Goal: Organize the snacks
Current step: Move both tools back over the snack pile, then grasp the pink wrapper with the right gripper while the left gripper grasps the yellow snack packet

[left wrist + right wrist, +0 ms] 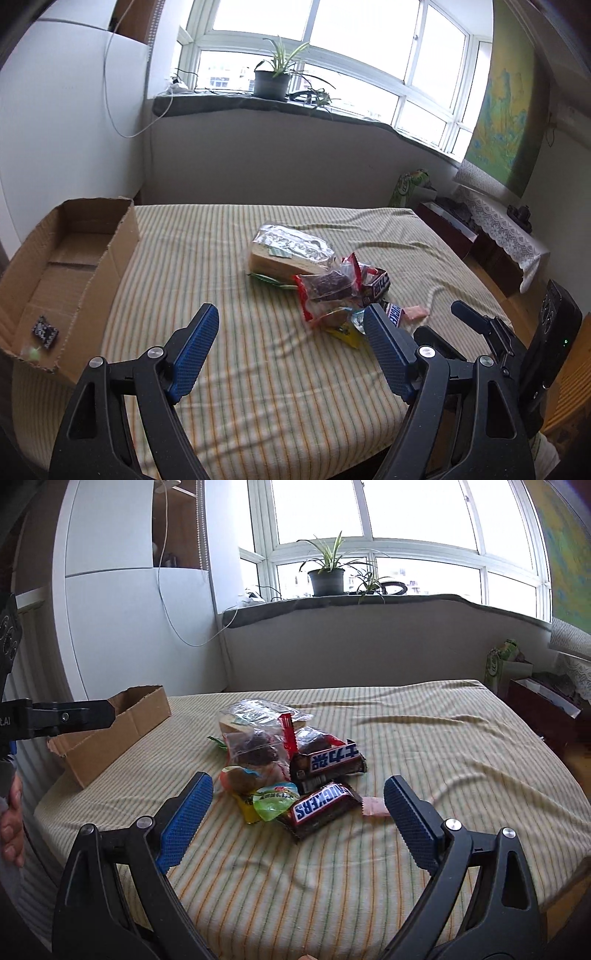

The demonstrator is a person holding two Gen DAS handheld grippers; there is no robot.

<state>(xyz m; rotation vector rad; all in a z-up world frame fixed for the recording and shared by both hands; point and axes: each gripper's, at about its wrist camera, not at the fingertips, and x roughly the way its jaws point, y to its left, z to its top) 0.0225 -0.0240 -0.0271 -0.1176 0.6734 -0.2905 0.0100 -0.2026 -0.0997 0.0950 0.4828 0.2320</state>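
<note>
A pile of snacks lies mid-table on the striped cloth: a clear bag of bread, a red-edged bag of dark cakes, two Snickers bars, small green and yellow packets and a pink candy. A cardboard box stands at the left with one small dark packet inside. My left gripper is open and empty, short of the pile. My right gripper is open and empty, its fingers either side of the near Snickers bar.
The table is covered with a striped cloth and ends near a wall under a window sill with a potted plant. A low cabinet with a lace cover stands right. The right gripper shows in the left view.
</note>
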